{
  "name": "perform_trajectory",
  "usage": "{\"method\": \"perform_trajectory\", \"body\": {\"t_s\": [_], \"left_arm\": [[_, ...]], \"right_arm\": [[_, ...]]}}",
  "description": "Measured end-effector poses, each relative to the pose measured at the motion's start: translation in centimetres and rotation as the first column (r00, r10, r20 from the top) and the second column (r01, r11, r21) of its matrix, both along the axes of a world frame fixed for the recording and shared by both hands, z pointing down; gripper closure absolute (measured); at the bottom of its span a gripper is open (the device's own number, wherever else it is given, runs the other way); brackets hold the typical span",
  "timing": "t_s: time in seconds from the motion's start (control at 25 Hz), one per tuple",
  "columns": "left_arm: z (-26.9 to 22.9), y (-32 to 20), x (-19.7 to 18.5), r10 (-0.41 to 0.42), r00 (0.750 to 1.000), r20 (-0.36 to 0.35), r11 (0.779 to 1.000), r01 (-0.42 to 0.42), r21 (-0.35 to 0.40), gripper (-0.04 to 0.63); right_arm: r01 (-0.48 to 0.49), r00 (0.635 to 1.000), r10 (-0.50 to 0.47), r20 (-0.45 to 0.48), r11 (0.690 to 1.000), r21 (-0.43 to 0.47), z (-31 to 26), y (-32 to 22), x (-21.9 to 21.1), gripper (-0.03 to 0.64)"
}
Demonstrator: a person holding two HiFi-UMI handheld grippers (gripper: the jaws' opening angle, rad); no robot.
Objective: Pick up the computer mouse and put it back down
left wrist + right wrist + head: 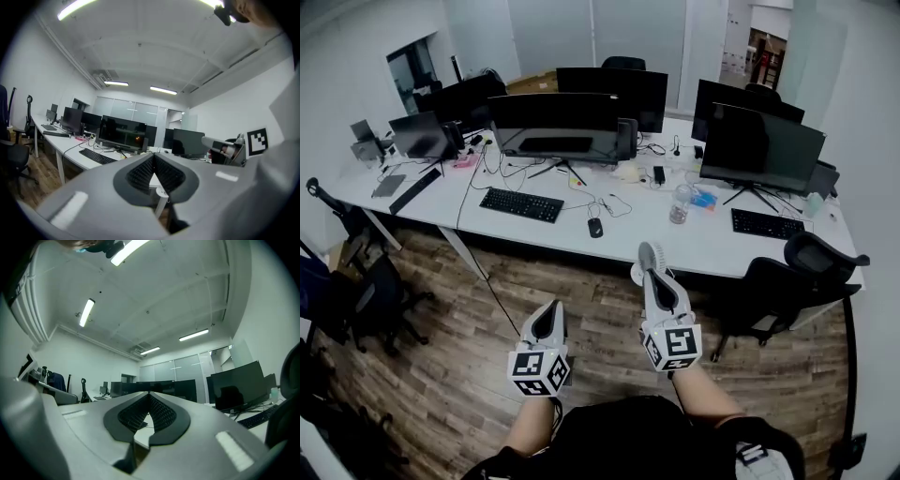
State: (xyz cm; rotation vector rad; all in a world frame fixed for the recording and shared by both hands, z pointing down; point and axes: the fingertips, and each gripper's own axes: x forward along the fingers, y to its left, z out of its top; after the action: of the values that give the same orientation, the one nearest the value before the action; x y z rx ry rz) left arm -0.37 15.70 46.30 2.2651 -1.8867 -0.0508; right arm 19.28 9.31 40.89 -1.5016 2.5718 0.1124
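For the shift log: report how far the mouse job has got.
Done: nothing shows as done; the computer mouse lies on the desk, right of the keyboard, untouched. In hand: nothing; the left gripper and the right gripper are both shut and empty, held in the air well short of the mouse. Left: reach the mouse, grip it, lift it and set it back down.

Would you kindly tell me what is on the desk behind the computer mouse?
Behind the computer mouse a thin cable loops on the desk, and beyond it stands a dark monitor. Whatever lies behind that screen is covered.
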Motion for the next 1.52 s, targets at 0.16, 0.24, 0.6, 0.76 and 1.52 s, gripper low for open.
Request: {"method": "perform_trajectory", "body": {"t_s": [0.16, 0.24, 0.6, 0.76, 1.52], "left_arm": [[0.0, -0.8, -2.5, 0.006, 1.0, -0.001, 1.0, -0.006, 0.004, 0.541], [0.2, -1.2, -3.8, 0.009, 1.0, -0.003, 1.0, -0.009, 0.006, 0.541], [1.7, -2.4, -9.7, 0.014, 1.0, -0.017, 1.0, -0.014, -0.006, 0.541], [2.5, -4.3, -11.1, 0.013, 1.0, -0.022, 1.0, -0.014, -0.02, 0.541], [0.9, -31.5, -15.0, -0.007, 1.0, 0.023, 1.0, 0.007, -0.019, 0.541]], "right_arm": [[0.003, 1.0, -0.003, -0.004, 1.0, 0.005, -0.1, -0.7, -2.8, 0.618], [0.0, 1.0, 0.0, -0.008, 1.0, 0.004, 0.1, -1.0, -4.1, 0.618], [-0.042, 0.999, 0.042, -0.012, 0.999, 0.006, 0.8, -2.3, -8.8, 0.618], [-0.041, 0.999, 0.04, -0.031, 0.999, -0.014, 1.8, -4.6, -10.4, 0.618], [0.035, 0.999, -0.035, 0.0, 0.996, -0.084, 4.0, -32.1, -16.9, 0.618]]}}
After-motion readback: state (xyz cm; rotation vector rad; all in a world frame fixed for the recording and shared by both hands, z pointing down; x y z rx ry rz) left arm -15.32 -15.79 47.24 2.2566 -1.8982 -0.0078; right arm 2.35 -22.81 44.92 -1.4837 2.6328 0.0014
